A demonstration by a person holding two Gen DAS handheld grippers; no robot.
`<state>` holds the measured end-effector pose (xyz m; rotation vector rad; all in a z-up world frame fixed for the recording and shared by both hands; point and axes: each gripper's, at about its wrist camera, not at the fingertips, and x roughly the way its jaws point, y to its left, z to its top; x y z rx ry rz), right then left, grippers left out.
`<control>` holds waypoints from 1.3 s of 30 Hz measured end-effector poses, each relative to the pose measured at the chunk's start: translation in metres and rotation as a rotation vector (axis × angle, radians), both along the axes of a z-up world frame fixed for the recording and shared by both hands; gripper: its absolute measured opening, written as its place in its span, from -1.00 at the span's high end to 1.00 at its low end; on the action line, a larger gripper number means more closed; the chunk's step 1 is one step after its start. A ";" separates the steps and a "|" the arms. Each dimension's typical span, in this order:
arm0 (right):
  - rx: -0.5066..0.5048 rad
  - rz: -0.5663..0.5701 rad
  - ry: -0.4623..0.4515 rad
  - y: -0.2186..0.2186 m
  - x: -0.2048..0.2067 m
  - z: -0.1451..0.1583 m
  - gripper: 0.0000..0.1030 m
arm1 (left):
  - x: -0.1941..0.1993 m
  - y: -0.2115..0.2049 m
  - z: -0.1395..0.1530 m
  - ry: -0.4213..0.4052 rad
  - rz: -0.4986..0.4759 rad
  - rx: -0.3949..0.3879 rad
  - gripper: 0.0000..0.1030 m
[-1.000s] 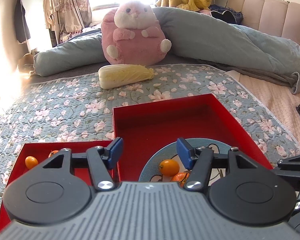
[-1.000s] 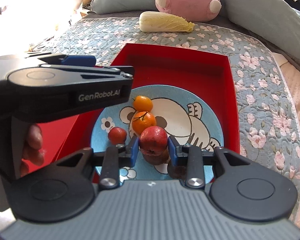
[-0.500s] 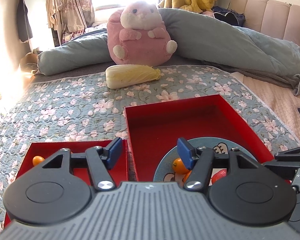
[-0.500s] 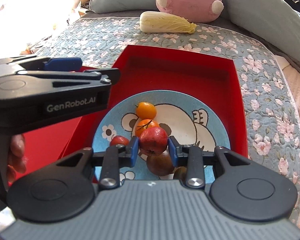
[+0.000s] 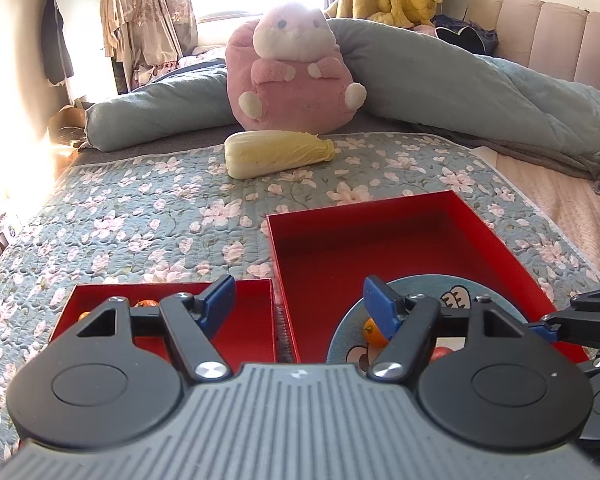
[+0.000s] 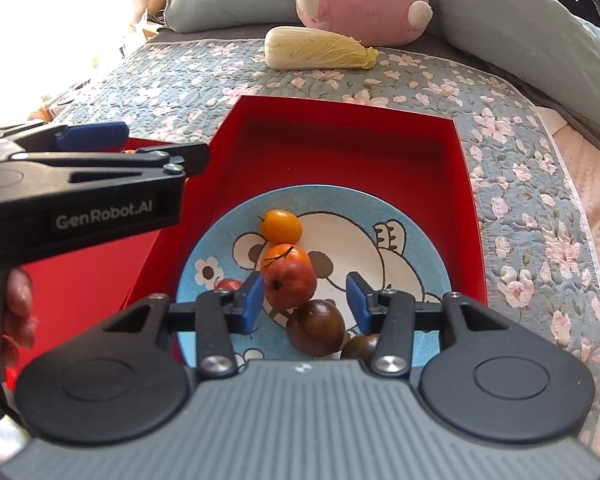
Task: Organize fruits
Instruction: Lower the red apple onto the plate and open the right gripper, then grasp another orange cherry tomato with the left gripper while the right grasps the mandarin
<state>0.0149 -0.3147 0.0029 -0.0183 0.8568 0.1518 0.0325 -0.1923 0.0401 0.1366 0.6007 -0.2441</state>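
Note:
A blue cartoon plate (image 6: 420, 248) lies in the large red tray (image 6: 352, 152). On it are a yellow-orange tomato (image 6: 281, 225), an orange (image 6: 286, 256), a red apple-like fruit (image 6: 291, 283), two dark brown fruits (image 6: 315, 328) and a small red fruit (image 6: 228, 283). My right gripper (image 6: 306, 302) is open above the plate; the red fruit lies against its left pad. My left gripper (image 5: 300, 304) is open and empty above the seam between the two trays. The small red tray (image 5: 252, 332) holds small oranges (image 5: 146, 303).
A napa cabbage (image 5: 276, 153) lies on the floral quilt (image 5: 140, 216) behind the trays. A pink plush toy (image 5: 292, 72) and a grey-blue duvet (image 5: 460, 80) lie further back. The left gripper's body (image 6: 80, 200) stands left of the plate.
My right gripper has opened and let go of the red fruit, which now rests on the plate. My left gripper has drawn back and left, still open.

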 end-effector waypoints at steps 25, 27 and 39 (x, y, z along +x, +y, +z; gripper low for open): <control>0.036 0.053 -0.142 0.047 0.006 0.029 0.07 | 0.015 0.076 -0.002 -0.005 0.130 -0.004 -0.47; 0.055 0.095 -0.166 0.059 0.008 0.033 0.07 | 0.018 0.093 -0.005 -0.011 0.155 0.008 -0.47; 0.061 0.293 -0.161 0.136 0.070 0.025 0.10 | 0.029 0.179 -0.045 -0.049 -0.036 0.117 -0.47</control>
